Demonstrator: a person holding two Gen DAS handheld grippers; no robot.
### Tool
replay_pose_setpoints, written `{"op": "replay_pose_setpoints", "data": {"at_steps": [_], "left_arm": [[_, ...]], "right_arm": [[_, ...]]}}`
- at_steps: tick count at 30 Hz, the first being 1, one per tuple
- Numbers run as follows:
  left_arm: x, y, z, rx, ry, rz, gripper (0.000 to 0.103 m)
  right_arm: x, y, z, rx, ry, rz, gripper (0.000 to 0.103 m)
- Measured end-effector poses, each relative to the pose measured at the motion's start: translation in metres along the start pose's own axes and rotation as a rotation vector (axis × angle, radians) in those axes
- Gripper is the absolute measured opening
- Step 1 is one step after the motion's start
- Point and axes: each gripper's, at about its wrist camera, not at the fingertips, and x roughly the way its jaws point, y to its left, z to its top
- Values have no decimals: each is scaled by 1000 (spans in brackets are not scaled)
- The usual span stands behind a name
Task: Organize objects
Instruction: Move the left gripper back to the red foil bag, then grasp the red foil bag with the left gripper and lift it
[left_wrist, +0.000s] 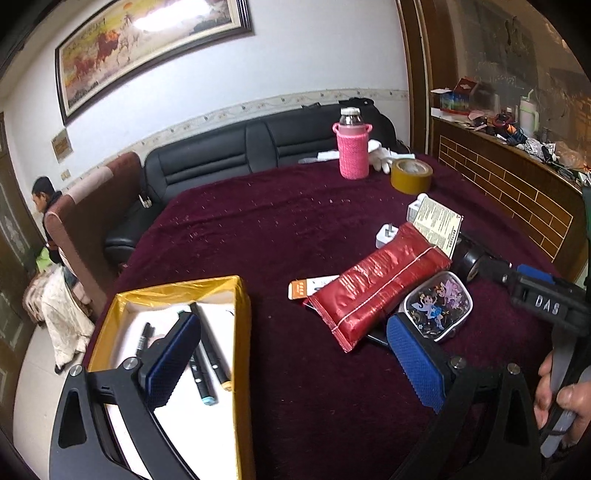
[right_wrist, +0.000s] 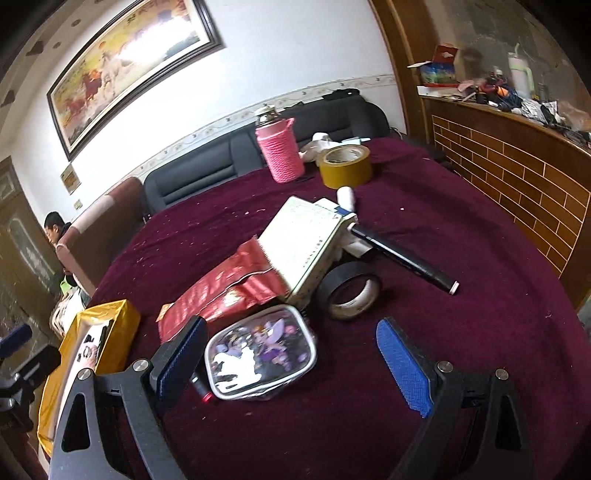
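Note:
A gold box (left_wrist: 242, 332) lined white holds several markers (left_wrist: 210, 354) at the table's front left; it also shows in the right wrist view (right_wrist: 118, 332). My left gripper (left_wrist: 291, 363) is open and empty, its left finger over the box. A red foil pouch (left_wrist: 376, 291) and a clear fairy-print pouch (left_wrist: 439, 306) lie in the pile beside it. My right gripper (right_wrist: 295, 363) is open and empty, above the fairy-print pouch (right_wrist: 262, 358). Beyond lie the red pouch (right_wrist: 225, 291), a white box (right_wrist: 306, 243), a black tape roll (right_wrist: 351, 291) and a black marker (right_wrist: 402, 258).
A pink-sleeved bottle (right_wrist: 279, 151) and a yellow tape roll (right_wrist: 345, 166) stand at the far side of the maroon-clothed table (right_wrist: 480, 295). A white plug (left_wrist: 386, 236) lies by the pile. A black sofa (left_wrist: 229, 155) is behind and a cluttered wooden counter (right_wrist: 517, 155) at right.

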Motion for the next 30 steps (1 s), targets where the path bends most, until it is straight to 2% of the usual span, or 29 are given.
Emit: {"op": "replay_pose_setpoints", "data": {"at_steps": [6, 10, 12, 13, 16, 18, 20, 23, 27, 29, 30], "left_arm": [[41, 2, 6, -19, 67, -79, 101], [77, -4, 14, -12, 124, -132, 101], [93, -7, 20, -24, 131, -142, 101], [99, -8, 25, -33, 119, -176, 100], [114, -23, 38, 35, 83, -293, 100], [125, -39, 44, 129, 85, -325, 100], [141, -55, 47, 213, 122, -334, 100], [165, -70, 45, 285, 192, -368, 100], [176, -76, 39, 274, 256, -436, 100], [173, -81, 35, 280, 269, -433, 80], [168, -81, 34, 272, 264, -432, 77]], "right_arm": [[14, -21, 21, 27, -73, -57, 95], [20, -47, 24, 119, -96, -33, 95], [23, -56, 20, 145, -101, -32, 95], [27, -61, 19, 156, -89, -31, 95], [34, -70, 21, 198, -47, 0, 95], [31, -72, 22, 205, -53, 2, 95], [29, -73, 21, 200, -59, 1, 95], [31, -71, 21, 194, -48, 4, 95], [34, -71, 20, 195, -35, 7, 95], [34, -71, 20, 195, -37, 6, 95], [34, -72, 20, 196, -36, 3, 95]]}}
